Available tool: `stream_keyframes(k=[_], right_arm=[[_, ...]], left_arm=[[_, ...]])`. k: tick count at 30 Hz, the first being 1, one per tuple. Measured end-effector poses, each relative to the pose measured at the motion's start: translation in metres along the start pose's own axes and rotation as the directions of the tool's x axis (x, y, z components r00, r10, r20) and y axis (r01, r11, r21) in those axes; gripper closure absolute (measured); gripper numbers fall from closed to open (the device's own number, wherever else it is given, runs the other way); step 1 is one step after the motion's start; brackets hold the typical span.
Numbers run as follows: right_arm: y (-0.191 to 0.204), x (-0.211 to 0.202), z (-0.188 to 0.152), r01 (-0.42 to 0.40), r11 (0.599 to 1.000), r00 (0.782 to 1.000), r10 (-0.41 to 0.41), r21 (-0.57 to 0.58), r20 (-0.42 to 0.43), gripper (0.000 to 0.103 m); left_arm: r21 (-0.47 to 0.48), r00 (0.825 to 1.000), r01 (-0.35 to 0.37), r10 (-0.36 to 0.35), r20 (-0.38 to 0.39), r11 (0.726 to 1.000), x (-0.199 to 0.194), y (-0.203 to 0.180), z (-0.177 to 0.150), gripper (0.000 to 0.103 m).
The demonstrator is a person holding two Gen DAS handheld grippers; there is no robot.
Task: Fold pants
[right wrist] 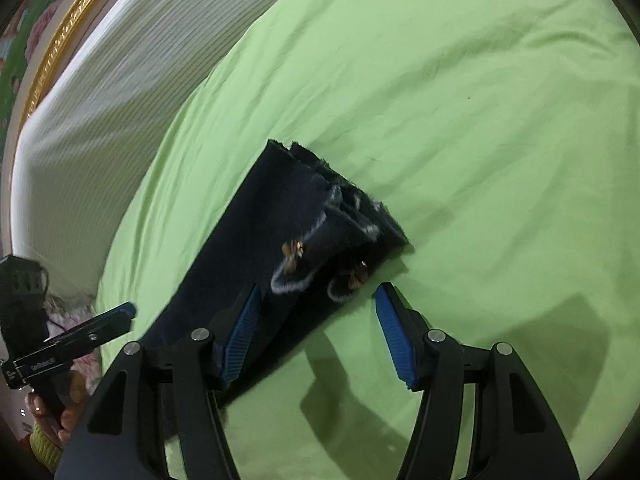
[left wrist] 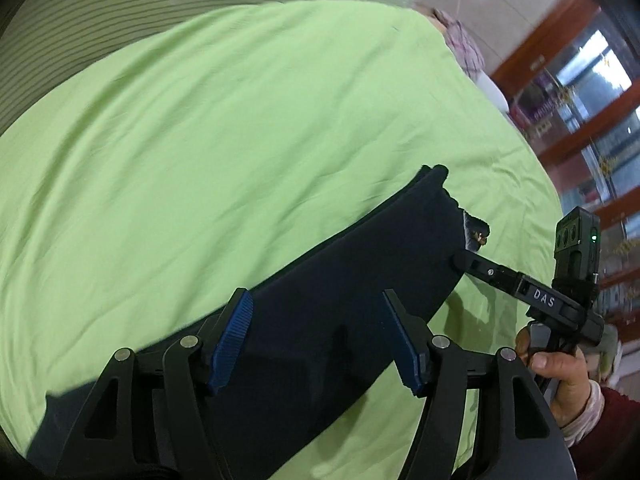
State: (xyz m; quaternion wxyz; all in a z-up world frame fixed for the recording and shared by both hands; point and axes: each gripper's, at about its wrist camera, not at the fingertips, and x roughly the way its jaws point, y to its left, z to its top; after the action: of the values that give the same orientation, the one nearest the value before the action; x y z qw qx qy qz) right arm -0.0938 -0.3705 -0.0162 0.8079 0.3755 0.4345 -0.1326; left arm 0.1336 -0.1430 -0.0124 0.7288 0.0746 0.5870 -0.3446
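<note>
Dark navy pants lie as a long narrow strip on a light green sheet. In the right wrist view the pants show pale-edged pockets with brass studs at the near end. My left gripper is open, its blue pads spread above the strip's middle. My right gripper is open above the strip's edge, holding nothing. The right gripper also shows in the left wrist view, its tip at the pants' far end. The left gripper shows at the left edge of the right wrist view.
A white ribbed headboard with a gold frame borders the bed. A checked pink cloth lies at the bed's far corner. Wooden-framed windows stand beyond the bed.
</note>
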Motion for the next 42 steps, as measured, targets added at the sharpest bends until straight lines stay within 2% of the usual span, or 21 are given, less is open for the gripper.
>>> stream_keyframes(k=[4,6,8,10,15,18,21,23,24,25,26,28,33,36,37,42], right_arm=[[-0.007,0.006,0.002,-0.084,0.995,0.996,0.084,0.056,0.0,0.044],[-0.014,0.007,0.004,-0.11,0.991,0.994,0.111,0.074,-0.004,0.07],[-0.02,0.008,0.004,-0.11,0.99,0.994,0.111,0.092,-0.009,0.09],[-0.029,0.005,0.003,-0.157,0.978,0.988,0.157,0.136,0.01,0.091],[-0.034,0.0,0.001,-0.182,0.973,0.983,0.18,0.142,0.031,0.092],[-0.03,0.002,0.002,-0.178,0.977,0.984,0.176,0.118,0.028,0.092],[-0.03,0.006,0.002,-0.177,0.977,0.984,0.176,0.117,0.02,0.092],[-0.032,0.006,0.004,-0.174,0.978,0.985,0.174,0.112,0.017,0.092],[-0.031,0.006,0.004,-0.173,0.979,0.985,0.172,0.106,0.017,0.092],[-0.03,0.006,0.006,-0.173,0.98,0.985,0.173,0.102,0.016,0.092],[-0.029,0.006,0.007,-0.174,0.98,0.985,0.174,0.099,0.015,0.092],[-0.029,0.003,0.009,-0.179,0.98,0.984,0.178,0.09,0.017,0.092],[-0.014,-0.007,0.011,-0.237,0.97,0.971,0.236,0.051,0.027,0.092],[-0.001,-0.016,0.013,-0.306,0.952,0.952,0.305,0.016,0.022,0.092],[0.003,-0.018,0.013,-0.326,0.945,0.945,0.326,0.004,0.02,0.092],[0.037,-0.024,0.012,-0.436,0.898,0.9,0.436,-0.052,-0.021,0.092]], left_arm=[[0.076,0.999,0.031,-0.028,-0.035,0.997,0.022,-0.019,0.024,0.037],[0.098,0.998,0.051,-0.046,-0.053,0.994,0.034,-0.026,0.035,0.037],[0.116,0.994,0.07,-0.06,-0.087,0.991,0.048,-0.033,0.046,0.037],[0.133,0.992,0.081,-0.067,-0.105,0.988,0.06,-0.04,0.056,0.037],[0.192,0.984,0.115,-0.085,-0.156,0.975,0.088,-0.061,0.074,0.041],[0.216,0.972,0.134,-0.086,-0.217,0.967,0.109,-0.073,0.08,0.053],[0.269,0.97,0.124,-0.059,-0.238,0.955,0.123,-0.085,0.082,0.059],[0.276,0.968,0.141,-0.073,-0.241,0.951,0.124,-0.087,0.085,0.07],[0.27,0.965,0.157,-0.089,-0.248,0.95,0.125,-0.086,0.087,0.079],[0.26,0.962,0.17,-0.104,-0.252,0.95,0.123,-0.085,0.088,0.085],[0.239,0.969,0.164,-0.112,-0.219,0.957,0.121,-0.083,0.089,0.087],[0.246,0.972,0.163,-0.113,-0.207,0.955,0.116,-0.083,0.087,0.091],[0.23,0.975,0.19,-0.157,-0.154,0.954,0.088,-0.078,0.084,0.092],[0.219,0.975,0.21,-0.19,-0.113,0.953,0.062,-0.072,0.082,0.092],[0.194,0.977,0.195,-0.174,-0.121,0.962,0.052,-0.07,0.08,0.092],[0.189,0.982,0.188,-0.182,-0.048,0.964,0.009,-0.059,0.067,0.092]])
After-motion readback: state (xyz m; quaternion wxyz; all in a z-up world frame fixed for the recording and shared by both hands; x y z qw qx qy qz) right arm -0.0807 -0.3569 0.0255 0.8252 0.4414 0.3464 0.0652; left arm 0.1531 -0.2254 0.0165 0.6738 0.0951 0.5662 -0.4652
